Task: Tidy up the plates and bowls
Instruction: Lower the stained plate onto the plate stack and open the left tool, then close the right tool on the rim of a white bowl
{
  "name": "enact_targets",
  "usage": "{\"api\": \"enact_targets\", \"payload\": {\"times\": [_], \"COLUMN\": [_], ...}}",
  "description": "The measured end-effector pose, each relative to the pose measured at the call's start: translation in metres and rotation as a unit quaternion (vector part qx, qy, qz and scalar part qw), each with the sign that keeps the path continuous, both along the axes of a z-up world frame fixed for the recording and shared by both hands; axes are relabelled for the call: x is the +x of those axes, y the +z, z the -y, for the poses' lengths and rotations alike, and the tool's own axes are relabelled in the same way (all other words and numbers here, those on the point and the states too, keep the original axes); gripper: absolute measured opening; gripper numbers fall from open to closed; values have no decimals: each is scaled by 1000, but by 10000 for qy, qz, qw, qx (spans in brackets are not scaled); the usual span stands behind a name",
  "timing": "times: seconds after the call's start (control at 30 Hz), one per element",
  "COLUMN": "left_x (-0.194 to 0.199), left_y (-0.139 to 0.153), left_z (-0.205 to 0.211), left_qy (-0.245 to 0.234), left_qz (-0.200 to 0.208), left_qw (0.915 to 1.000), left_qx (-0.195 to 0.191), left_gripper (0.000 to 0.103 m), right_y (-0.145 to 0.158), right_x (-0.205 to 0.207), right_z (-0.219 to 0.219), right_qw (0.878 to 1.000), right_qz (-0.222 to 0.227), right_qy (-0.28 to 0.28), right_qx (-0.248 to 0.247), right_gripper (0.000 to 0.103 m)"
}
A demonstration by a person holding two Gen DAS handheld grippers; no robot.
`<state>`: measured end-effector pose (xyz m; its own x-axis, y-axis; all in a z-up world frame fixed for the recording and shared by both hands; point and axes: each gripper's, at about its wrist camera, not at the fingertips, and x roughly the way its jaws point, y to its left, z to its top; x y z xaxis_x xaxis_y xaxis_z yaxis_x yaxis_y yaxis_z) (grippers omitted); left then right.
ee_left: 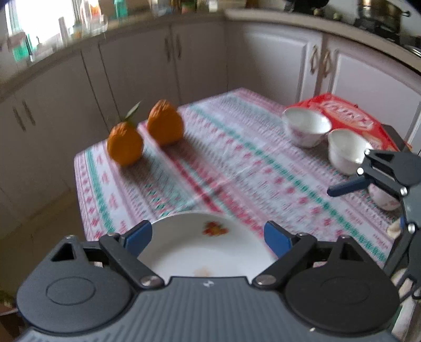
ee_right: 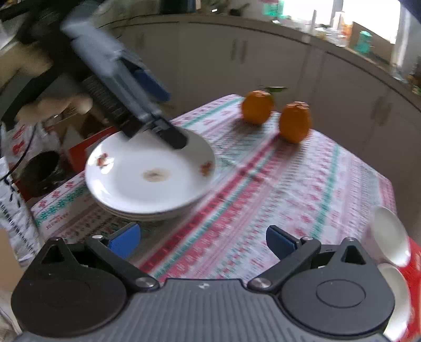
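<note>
Left gripper (ee_left: 208,236) spread wide, empty, over plate stack (ee_right: 150,173) lower centre, likely letting go | right gripper (ee_right: 202,242) wide open, empty | bowls (ee_left: 306,126) upper right, unstacked

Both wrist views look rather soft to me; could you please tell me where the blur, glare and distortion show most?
Left wrist view: tablecloth streaked with motion blur, window blown out at top left, cabinets bowed by the fisheye, left gripper fairly sharp. Right wrist view: left gripper over the plates smeared, oranges soft, window glare at top right.
</note>
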<state>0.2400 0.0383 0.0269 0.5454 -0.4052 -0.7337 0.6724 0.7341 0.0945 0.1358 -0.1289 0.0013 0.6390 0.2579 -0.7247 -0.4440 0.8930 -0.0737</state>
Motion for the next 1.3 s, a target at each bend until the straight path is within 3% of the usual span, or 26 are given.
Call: {"api": "enact_targets", "payload": {"times": [0.17,0.5,0.7,0.9,1.07,1.3], "left_x": [-49,-112,-132,-147,-155,-157], "left_y": [-7,-38,-53,-76,-91,-97], "left_z": [26,83,131,178,203,219], "left_qy": [56,-231,-951,-1736,-2062,-2168], "left_qz": [369,310,402,410,457,362], "left_qw": [9985,9948,9910,9815,9759,9733], "left_qx": [-410,-944,-854,-692,-546,-659], "left_gripper": [96,96,96,96,95,92], "right_y": [9,12,9,-11,-27,-34], "right_x": [-26,-81,-103,-102,-96,-85], "right_z": [42,125,171,205,221,232], "right_qw": [9985,9874,9764,9710,9708,9699], "right_qz": [195,464,550,300,1,-304], "right_qy": [-513,-1493,-2067,-2320,-2280,-2198], "right_qx": [67,241,290,501,753,1002], "right_gripper": [103,103,103,102,100,85]}}
